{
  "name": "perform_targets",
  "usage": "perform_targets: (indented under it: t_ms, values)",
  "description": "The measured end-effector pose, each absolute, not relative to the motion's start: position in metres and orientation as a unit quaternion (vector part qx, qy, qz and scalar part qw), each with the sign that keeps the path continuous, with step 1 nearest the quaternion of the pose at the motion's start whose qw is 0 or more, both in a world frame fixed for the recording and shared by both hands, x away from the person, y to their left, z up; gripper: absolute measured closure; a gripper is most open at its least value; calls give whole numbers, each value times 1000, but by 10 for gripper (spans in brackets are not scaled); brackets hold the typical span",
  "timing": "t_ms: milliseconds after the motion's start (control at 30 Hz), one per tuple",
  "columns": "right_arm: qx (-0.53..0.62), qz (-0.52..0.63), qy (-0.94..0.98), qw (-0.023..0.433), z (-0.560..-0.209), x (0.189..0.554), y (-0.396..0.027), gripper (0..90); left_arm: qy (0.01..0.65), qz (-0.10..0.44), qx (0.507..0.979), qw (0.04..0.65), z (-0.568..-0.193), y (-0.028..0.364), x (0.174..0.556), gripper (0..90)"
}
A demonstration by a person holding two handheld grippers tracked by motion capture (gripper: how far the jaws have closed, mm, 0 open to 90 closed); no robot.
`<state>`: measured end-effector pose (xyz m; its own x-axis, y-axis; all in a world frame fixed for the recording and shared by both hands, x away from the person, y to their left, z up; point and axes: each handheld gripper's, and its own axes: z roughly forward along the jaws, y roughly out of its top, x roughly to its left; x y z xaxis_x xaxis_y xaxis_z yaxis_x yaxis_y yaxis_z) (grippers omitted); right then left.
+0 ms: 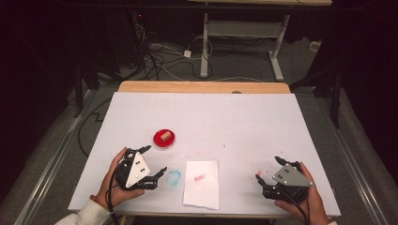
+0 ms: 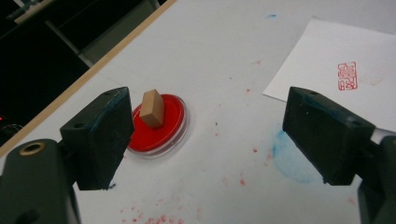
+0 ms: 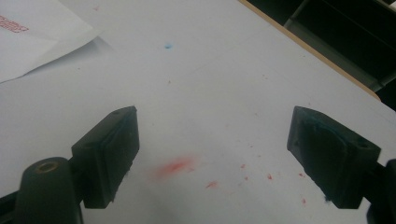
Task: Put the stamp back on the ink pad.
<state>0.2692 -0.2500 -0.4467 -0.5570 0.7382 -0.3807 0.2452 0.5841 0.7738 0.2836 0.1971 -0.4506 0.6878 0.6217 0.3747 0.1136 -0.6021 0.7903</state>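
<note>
A small tan stamp block stands tilted in the round red ink pad, and this pad is your landmark on the white surface. In the left gripper view the block leans on the red pad just beyond your near jaw, touching neither jaw.

Just beside the pad, toward you, your left hand-held gripper hovers in your left hand with its jaws spread wide and nothing between them. A faint blue smudge lies on the surface near the pad on your side, close to that gripper's tips; in the left gripper view the smudge sits beside the far jaw.

Farther from the pad, to its right and nearer you, a white sheet of paper lies flat with a small red stamp mark on it.

Well apart from the pad, at the near right of the surface, your right hand-held gripper is in your right hand, jaws wide apart and holding nothing. The right gripper view shows red ink specks on the surface between its jaws
</note>
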Motion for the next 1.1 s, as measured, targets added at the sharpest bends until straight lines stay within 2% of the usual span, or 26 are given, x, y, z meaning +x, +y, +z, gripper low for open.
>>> perform_targets:
  t_ms: [767, 1100]
  values:
    - [309, 336, 816, 355, -451, 273, -251, 174, 264, 290, 851, 349, -486, 239, 283, 162]
    - [307, 335, 816, 357, -451, 272, -252, 174, 254, 281, 863, 334, -492, 234, 279, 161]
